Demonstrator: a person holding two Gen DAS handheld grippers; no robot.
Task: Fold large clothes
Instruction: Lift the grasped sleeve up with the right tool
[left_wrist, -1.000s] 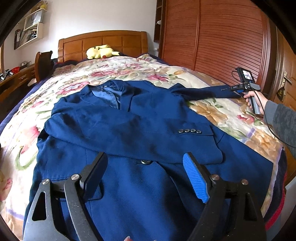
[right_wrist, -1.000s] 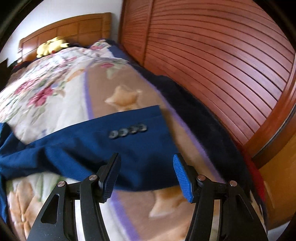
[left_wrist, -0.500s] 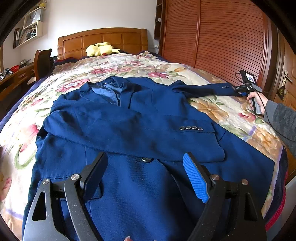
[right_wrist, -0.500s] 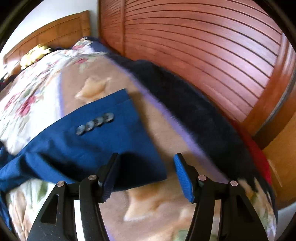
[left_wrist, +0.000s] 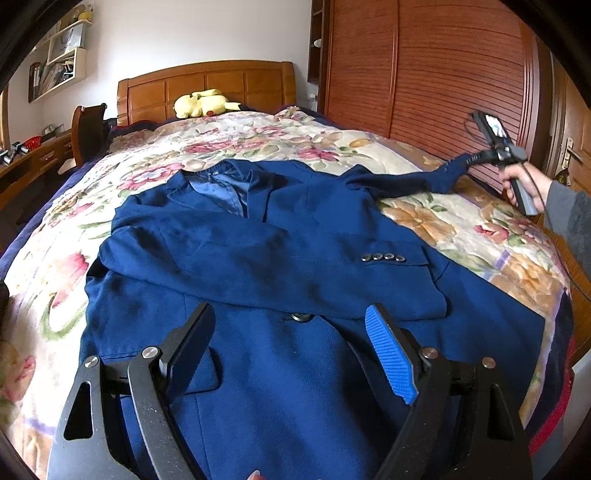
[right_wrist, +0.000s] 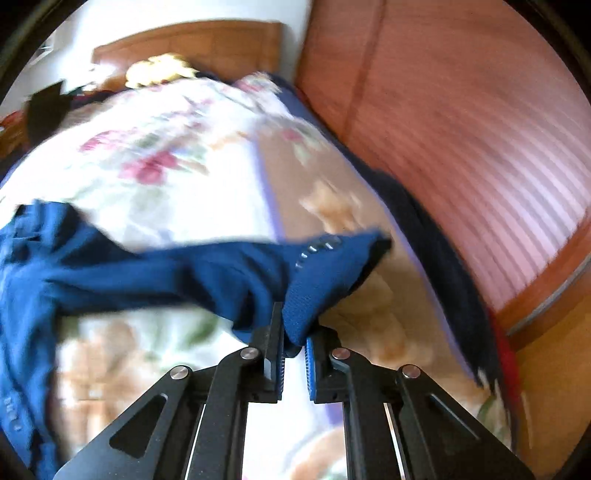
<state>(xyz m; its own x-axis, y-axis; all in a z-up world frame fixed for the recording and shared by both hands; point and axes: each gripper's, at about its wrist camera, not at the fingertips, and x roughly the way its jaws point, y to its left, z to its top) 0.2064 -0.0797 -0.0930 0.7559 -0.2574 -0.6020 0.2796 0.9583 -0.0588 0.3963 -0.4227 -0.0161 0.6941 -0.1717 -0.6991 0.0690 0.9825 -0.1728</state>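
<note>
A blue suit jacket (left_wrist: 280, 266) lies face up on the floral bed, one sleeve folded across its chest. Its other sleeve (left_wrist: 413, 181) stretches out to the right, the cuff lifted off the bed. My right gripper (right_wrist: 294, 343) is shut on that sleeve cuff (right_wrist: 332, 269), the cloth bunched between its pads; from the left wrist view it is seen at the far right (left_wrist: 476, 157), held in a person's hand (left_wrist: 524, 181). My left gripper (left_wrist: 291, 347) hangs open above the jacket's lower front, nothing between its fingers.
The floral bedspread (left_wrist: 240, 140) covers a bed with a wooden headboard (left_wrist: 207, 88) and a yellow plush toy (left_wrist: 203, 103). A slatted wooden wardrobe (left_wrist: 436, 74) runs close along the bed's right side. A desk and chair (left_wrist: 88, 129) stand at the left.
My right gripper went from open over the flat cuff to shut on it and has lifted it off the bed. The left gripper has kept still.
</note>
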